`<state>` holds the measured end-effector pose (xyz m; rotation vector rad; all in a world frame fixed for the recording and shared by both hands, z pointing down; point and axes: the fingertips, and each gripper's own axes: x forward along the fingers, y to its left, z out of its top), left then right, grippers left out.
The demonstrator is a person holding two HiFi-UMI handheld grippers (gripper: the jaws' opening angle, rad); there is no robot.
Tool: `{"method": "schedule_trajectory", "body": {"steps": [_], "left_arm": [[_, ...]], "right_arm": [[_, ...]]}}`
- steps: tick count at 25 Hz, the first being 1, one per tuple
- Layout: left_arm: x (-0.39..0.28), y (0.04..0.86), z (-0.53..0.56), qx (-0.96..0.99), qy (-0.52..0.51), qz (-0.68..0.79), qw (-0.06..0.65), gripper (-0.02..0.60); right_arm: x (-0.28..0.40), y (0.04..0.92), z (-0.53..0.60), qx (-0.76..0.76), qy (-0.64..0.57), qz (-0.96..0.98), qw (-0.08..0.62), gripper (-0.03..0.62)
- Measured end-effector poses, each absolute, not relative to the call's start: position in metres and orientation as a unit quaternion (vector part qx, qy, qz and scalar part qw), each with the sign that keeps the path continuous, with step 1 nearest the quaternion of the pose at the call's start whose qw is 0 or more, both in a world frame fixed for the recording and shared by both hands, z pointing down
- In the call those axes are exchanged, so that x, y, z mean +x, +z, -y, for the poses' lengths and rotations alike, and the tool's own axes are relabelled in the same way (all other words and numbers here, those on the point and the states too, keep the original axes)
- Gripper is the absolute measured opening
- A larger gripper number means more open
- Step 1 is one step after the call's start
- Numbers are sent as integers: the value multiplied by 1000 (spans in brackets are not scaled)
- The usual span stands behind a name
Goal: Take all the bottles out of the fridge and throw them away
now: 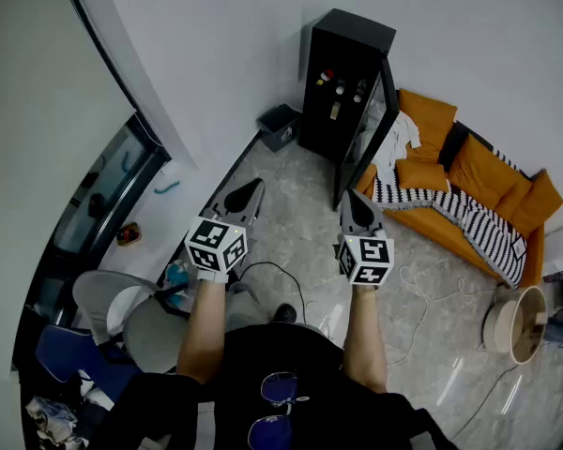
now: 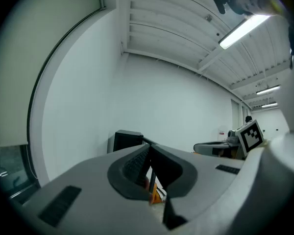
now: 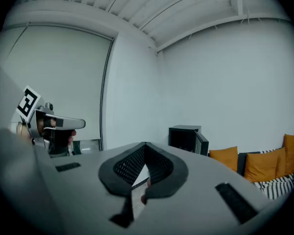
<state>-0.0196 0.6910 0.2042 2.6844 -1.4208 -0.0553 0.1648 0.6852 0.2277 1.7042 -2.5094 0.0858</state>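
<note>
A black fridge [image 1: 345, 73] stands against the far wall with its door [image 1: 368, 137] swung open to the right. Several bottles [image 1: 342, 88] show on its shelves, red-capped and dark ones among them. Both grippers are held out level over the floor, well short of the fridge. My left gripper [image 1: 254, 187] has its jaws together with nothing in them, and so does my right gripper [image 1: 351, 197]. The left gripper view shows the jaw tips [image 2: 148, 149] meeting, with the fridge [image 2: 126, 140] just beyond. In the right gripper view the tips [image 3: 145, 146] meet too, with the fridge [image 3: 187, 138] to their right.
A dark bin [image 1: 280, 126] sits on the floor left of the fridge. An orange sofa [image 1: 479, 172] with a striped blanket [image 1: 450, 216] fills the right side. Cables [image 1: 418, 293] trail over the marble floor. Grey chairs [image 1: 122, 312] stand at the lower left, and a round wooden tub [image 1: 521, 324] at the right.
</note>
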Motion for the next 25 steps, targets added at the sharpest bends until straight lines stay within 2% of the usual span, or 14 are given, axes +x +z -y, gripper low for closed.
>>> {"method": "schedule_trajectory", "body": {"steps": [15, 25], "left_arm": [[-23, 223, -665, 881, 9, 470, 52, 5], [-35, 235, -561, 884, 8, 463, 61, 5]], "right_arm": [[158, 251, -661, 558, 56, 826, 57, 3], [149, 261, -564, 569, 62, 817, 72, 3]]}}
